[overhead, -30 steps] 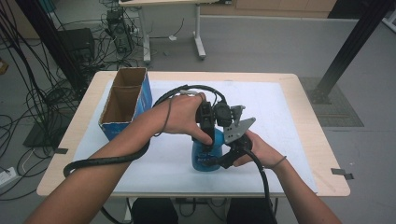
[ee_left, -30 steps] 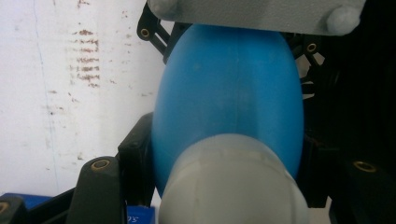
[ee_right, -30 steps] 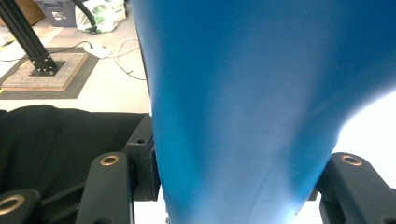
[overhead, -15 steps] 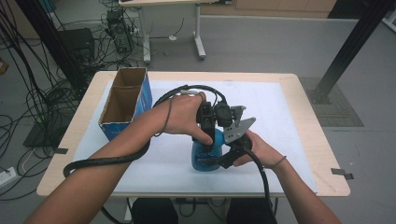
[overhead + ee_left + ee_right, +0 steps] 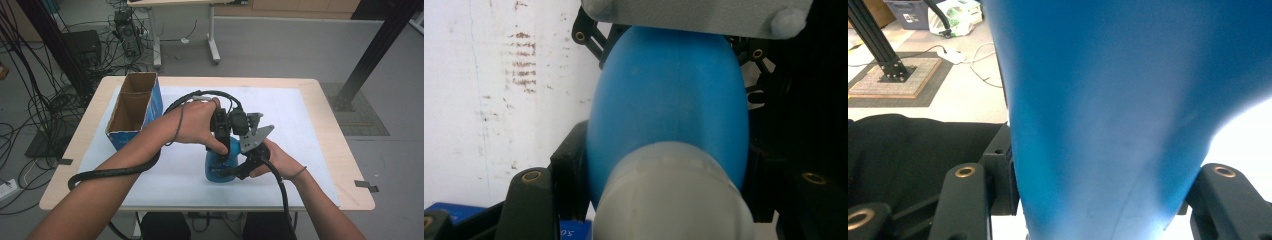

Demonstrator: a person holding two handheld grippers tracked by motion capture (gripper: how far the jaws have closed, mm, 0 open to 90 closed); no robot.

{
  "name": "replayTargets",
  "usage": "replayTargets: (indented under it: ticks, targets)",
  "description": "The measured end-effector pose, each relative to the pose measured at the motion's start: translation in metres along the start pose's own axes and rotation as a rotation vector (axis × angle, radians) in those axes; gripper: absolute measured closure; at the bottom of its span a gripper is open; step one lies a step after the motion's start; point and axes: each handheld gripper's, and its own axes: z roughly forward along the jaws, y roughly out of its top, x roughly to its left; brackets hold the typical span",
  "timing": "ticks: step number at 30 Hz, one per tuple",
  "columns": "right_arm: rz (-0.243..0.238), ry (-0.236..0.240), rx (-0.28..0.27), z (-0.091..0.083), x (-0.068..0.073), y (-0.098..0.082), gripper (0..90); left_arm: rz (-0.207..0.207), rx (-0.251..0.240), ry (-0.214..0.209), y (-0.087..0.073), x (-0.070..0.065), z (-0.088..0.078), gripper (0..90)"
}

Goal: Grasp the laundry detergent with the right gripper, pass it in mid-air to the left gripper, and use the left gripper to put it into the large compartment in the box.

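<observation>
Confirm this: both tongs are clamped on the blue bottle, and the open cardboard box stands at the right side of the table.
Wrong side. Both tongs, left and right, do clamp the blue bottle, but the open cardboard box stands at the left side of the table, as the high view shows.

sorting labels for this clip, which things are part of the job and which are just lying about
In use: blue plastic bottle with whitish cap, clamped by left hand-held gripper and right hand-held gripper.
Lying about: open blue cardboard box, white mat, wooden table.
</observation>
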Motion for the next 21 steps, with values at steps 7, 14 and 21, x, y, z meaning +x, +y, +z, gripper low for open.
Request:
replayTargets:
  ticks: [7,14,21]
  targets:
    - [0.005,0.0,-0.006,0.0002,0.0001,-0.001,41.7,0.004,0.001,0.004,0.0002,-0.0008,-0.0006,37.3]
    - [0.001,-0.003,-0.001,-0.0001,0.0009,0.0005,41.7,0.002,0.003,0.005,0.0002,-0.0017,-0.0009,37.3]
    - [-0.002,-0.003,0.001,-0.0005,0.0007,0.0023,41.7,0.003,0.004,0.008,0.0003,-0.0025,-0.0025,37.3]
